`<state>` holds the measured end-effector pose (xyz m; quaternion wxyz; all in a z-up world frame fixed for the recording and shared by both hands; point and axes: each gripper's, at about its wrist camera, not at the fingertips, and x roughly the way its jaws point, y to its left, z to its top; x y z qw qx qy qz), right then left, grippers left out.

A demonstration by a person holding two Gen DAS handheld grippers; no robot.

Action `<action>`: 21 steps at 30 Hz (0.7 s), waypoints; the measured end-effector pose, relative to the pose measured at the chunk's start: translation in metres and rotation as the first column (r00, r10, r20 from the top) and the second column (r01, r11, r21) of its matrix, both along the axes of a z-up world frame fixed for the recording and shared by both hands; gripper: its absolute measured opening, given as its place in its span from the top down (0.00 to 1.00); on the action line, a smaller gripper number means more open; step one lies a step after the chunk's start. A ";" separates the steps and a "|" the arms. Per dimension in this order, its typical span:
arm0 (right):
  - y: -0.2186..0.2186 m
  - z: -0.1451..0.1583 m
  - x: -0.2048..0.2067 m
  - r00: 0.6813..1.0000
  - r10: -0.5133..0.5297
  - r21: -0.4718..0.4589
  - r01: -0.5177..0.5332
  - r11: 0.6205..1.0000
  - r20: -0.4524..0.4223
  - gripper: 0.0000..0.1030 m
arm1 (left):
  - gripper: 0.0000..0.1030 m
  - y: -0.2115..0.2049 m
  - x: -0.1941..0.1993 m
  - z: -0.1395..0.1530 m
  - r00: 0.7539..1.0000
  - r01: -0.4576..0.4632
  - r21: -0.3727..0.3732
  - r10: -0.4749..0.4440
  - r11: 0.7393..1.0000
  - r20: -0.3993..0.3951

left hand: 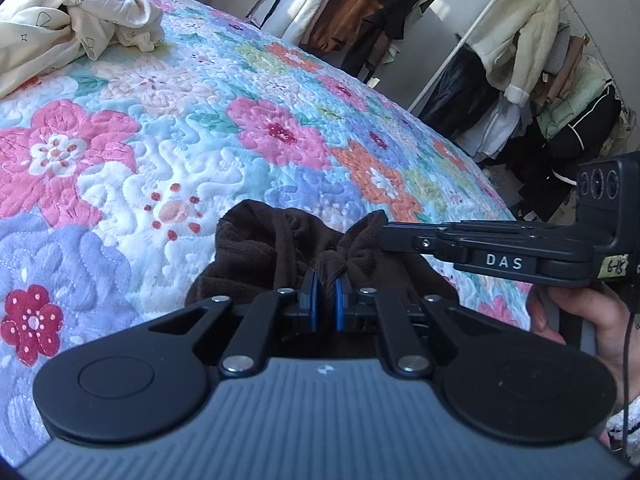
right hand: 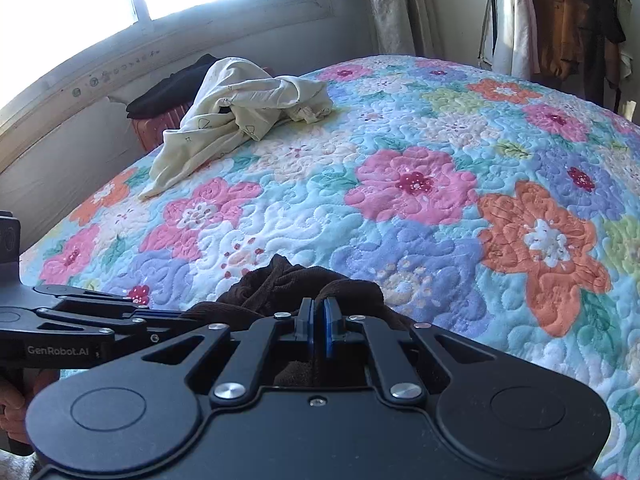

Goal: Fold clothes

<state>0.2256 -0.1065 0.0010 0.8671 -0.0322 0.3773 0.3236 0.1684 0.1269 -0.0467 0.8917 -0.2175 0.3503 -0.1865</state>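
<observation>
Brown garment (left hand: 256, 240) mostly hidden beneath both tools; left gripper (left hand: 326, 300) and right gripper (right hand: 319, 320) each pinch it. Floral quilt (right hand: 420, 200) underneath; cream garment (right hand: 240, 108) well beyond.

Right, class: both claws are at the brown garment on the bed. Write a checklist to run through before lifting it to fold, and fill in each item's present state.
1. Left claw shut on the brown garment: ok, cloth bunched between the pads.
2. Right claw shut on the garment: ok, jaws closed with cloth at the tips.
3. Grips on matching corners or edges: cannot tell, the garment is crumpled.
4. Quilt ahead free for spreading: ok.
5. Cream garment out of the way: ok, at the far end.
6. Claws apart from each other: not ok, close together.
</observation>
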 end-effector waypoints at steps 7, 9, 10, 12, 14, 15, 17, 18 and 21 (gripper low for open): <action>0.002 0.006 0.003 0.999 -0.031 0.020 0.031 0.999 0.007 0.92 | 0.92 0.020 0.004 -0.009 0.998 -0.051 -0.030 0.050 0.998 -0.042; 0.005 0.007 0.005 0.999 -0.035 0.025 0.035 0.999 -0.016 0.88 | 0.92 0.021 0.005 -0.011 0.997 -0.061 -0.032 0.059 0.998 -0.056; 0.008 0.007 0.004 0.999 -0.029 0.027 0.030 0.999 -0.029 0.87 | 0.92 0.021 0.006 -0.012 0.996 -0.063 -0.028 0.061 0.998 -0.059; 0.014 0.007 0.003 0.998 -0.018 0.031 0.020 0.999 -0.056 0.86 | 0.92 0.020 0.008 -0.015 0.995 -0.070 -0.010 0.069 0.998 -0.070; 0.020 0.007 0.002 0.997 -0.007 0.036 0.010 0.999 -0.083 0.78 | 0.92 0.020 0.010 -0.019 0.994 -0.076 0.005 0.076 0.997 -0.084; 0.023 0.007 0.002 0.996 -0.004 0.035 0.007 0.999 -0.093 0.75 | 0.92 0.021 0.010 -0.021 0.992 -0.083 0.007 0.083 0.997 -0.092; 0.030 0.007 -0.002 0.994 -0.001 0.026 0.004 1.000 -0.109 0.57 | 0.92 0.022 0.010 -0.021 0.991 -0.089 0.004 0.089 0.996 -0.100; 0.034 0.007 -0.001 0.993 0.002 0.019 0.001 1.000 -0.117 0.53 | 0.92 0.022 0.009 -0.020 0.990 -0.094 0.012 0.095 0.996 -0.103; 0.047 0.005 0.009 0.989 0.006 -0.016 -0.008 1.000 -0.147 0.48 | 0.92 0.022 0.005 -0.015 0.987 -0.119 0.051 0.123 0.992 -0.099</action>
